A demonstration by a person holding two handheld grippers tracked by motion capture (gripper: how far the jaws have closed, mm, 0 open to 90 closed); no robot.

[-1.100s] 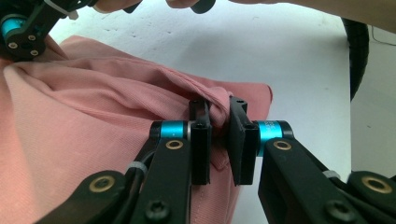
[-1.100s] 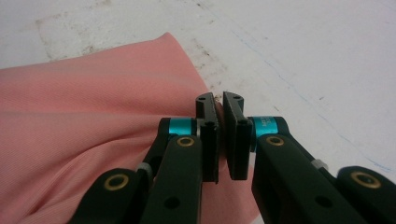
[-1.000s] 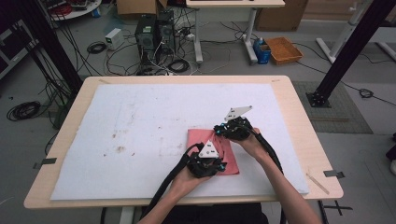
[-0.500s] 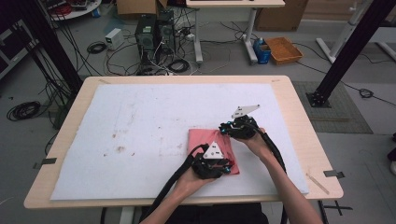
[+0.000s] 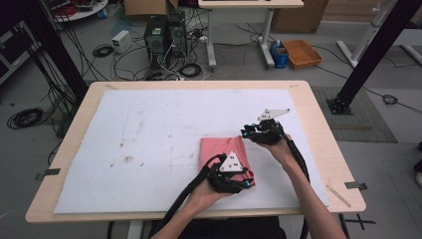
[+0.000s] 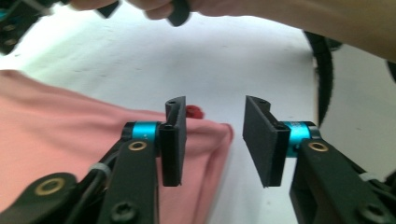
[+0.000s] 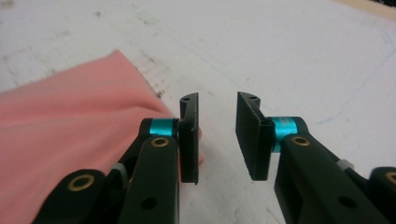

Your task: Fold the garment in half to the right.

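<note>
- Pink cloth (image 5: 224,152), folded, lies flat on the white mat (image 5: 149,129) at the near right of the table (image 5: 318,124).
- Long axis runs from the near edge toward the far edge, tilted slightly; near end wider in the high view.
- Left gripper (image 5: 233,180) over the cloth's near right corner; jaws have just been opening, gap bare, one pad (image 6: 173,140) above the cloth edge.
- Right gripper (image 5: 247,133) just beside the far right corner; jaws have just been opening, nothing between them.
</note>
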